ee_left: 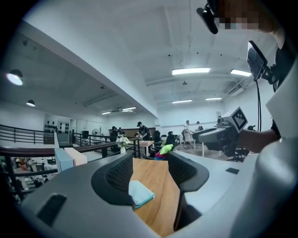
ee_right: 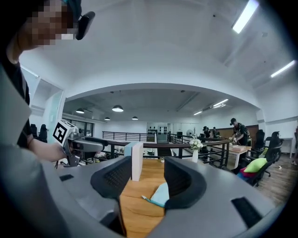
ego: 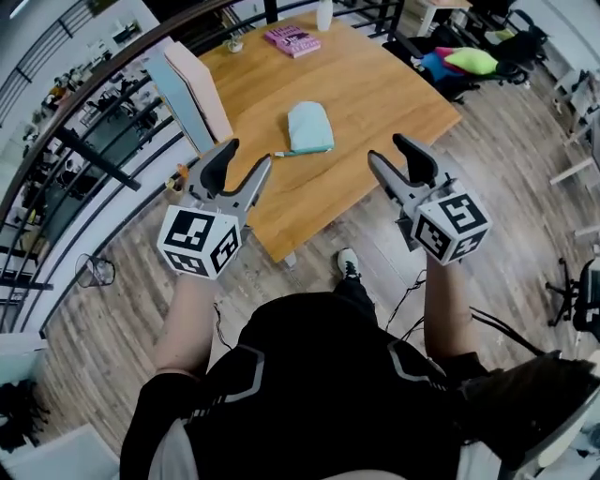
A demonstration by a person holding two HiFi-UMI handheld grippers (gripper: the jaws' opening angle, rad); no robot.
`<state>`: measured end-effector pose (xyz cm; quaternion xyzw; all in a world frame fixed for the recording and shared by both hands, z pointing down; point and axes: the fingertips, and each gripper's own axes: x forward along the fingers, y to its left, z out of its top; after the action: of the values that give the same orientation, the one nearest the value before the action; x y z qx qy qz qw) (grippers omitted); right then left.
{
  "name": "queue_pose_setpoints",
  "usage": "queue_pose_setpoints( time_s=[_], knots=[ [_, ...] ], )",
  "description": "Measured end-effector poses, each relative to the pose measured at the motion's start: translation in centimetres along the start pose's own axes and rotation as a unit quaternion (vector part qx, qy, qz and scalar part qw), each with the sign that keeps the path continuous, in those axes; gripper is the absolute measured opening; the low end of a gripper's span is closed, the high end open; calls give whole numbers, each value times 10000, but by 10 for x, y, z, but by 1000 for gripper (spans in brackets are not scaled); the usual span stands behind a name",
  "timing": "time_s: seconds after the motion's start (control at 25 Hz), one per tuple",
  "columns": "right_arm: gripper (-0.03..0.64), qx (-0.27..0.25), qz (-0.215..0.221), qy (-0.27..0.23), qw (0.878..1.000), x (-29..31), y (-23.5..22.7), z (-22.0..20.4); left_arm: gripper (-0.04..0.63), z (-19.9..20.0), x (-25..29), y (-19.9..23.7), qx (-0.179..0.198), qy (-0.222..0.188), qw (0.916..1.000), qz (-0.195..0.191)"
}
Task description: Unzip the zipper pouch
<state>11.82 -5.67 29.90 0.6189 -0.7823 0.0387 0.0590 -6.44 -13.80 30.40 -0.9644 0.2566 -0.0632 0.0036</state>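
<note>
A pale teal zipper pouch [ego: 309, 127] lies flat on the wooden table [ego: 366, 84], its zipper pull tab pointing left at its near edge. My left gripper [ego: 246, 161] hovers open over the table's near left edge, short of the pouch. My right gripper [ego: 388, 157] is held open off the table's near right edge, above the floor. In the left gripper view the pouch [ee_left: 139, 194] shows between the open jaws of that gripper [ee_left: 149, 179]. Seen from the right gripper [ee_right: 146, 179], the pouch [ee_right: 161, 194] lies partly behind the right jaw.
A pink book [ego: 292, 40] and a white bottle [ego: 324, 15] sit at the table's far side. A white and teal upright board [ego: 192, 94] stands at the table's left edge. A railing [ego: 75, 150] runs on the left. Office chairs [ego: 469, 61] stand at the far right.
</note>
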Motion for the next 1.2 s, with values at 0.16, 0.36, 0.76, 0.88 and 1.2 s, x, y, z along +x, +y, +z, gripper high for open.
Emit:
queue_pose_setpoints(
  time_s=[0.16, 0.36, 0.76, 0.88, 1.2],
  knots=[
    [232, -71, 356, 64, 9993, 32, -41, 1, 253, 3, 35, 7, 96, 58, 9997, 228],
    [232, -198, 887, 206, 9956, 69, -83, 2, 253, 4, 67, 21, -163, 167, 9971, 730],
    [230, -395, 1794, 261, 9826, 119, -128, -15, 253, -18, 115, 21, -180, 525, 9902, 1278],
    [230, -387, 2037, 252, 9779, 133, -137, -19, 235, -24, 127, 20, -175, 639, 9869, 1469],
    [204, -632, 2583, 587, 9622, 169, -140, -52, 225, -61, 145, 19, -55, 1171, 9809, 1552]
  ],
)
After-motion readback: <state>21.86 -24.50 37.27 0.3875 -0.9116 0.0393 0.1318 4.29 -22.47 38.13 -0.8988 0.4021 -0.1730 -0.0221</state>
